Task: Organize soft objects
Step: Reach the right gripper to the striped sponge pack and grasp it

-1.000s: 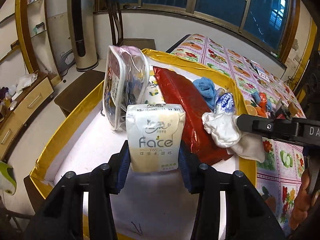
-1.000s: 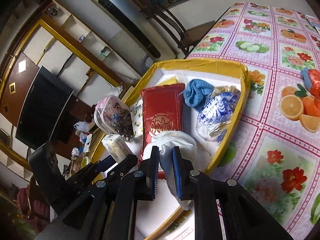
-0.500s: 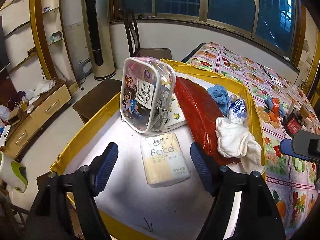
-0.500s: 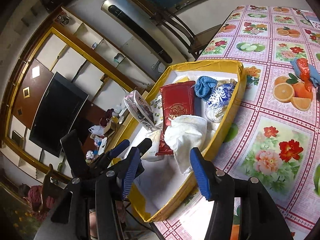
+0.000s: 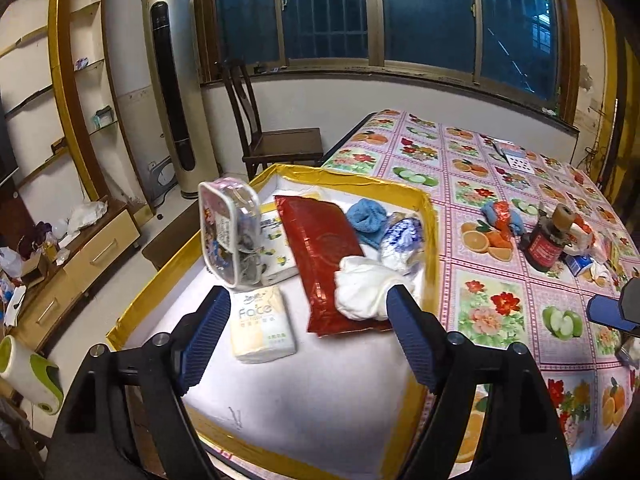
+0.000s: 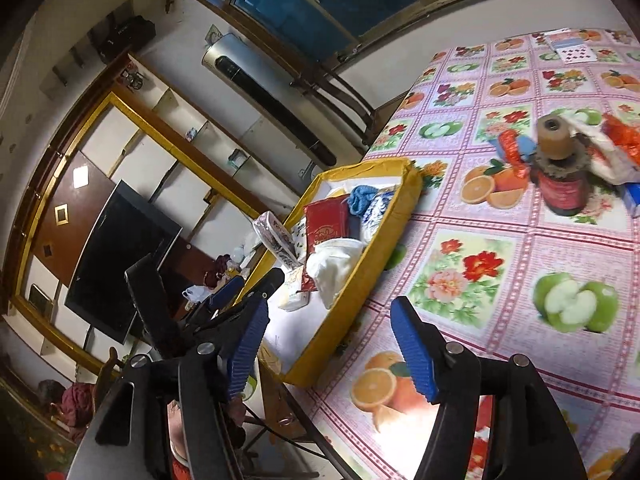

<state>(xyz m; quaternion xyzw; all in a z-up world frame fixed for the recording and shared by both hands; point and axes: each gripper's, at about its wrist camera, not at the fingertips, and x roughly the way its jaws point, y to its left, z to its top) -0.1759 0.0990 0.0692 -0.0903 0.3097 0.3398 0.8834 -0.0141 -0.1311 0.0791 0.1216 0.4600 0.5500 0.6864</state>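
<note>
Both claws spread, empty: left gripper over tray, right gripper over tablecloth. Tissue pack and white cloth lie in tray. Next I grab blue-orange item beside bottle.

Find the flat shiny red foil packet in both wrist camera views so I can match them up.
Left wrist: the flat shiny red foil packet lies centre frame, inside the yellow-rimmed tray.
Right wrist: the packet shows small, left of centre, in the same tray.
Shared landmark: the crumpled white cloth overlapping the packet's near end.
</note>
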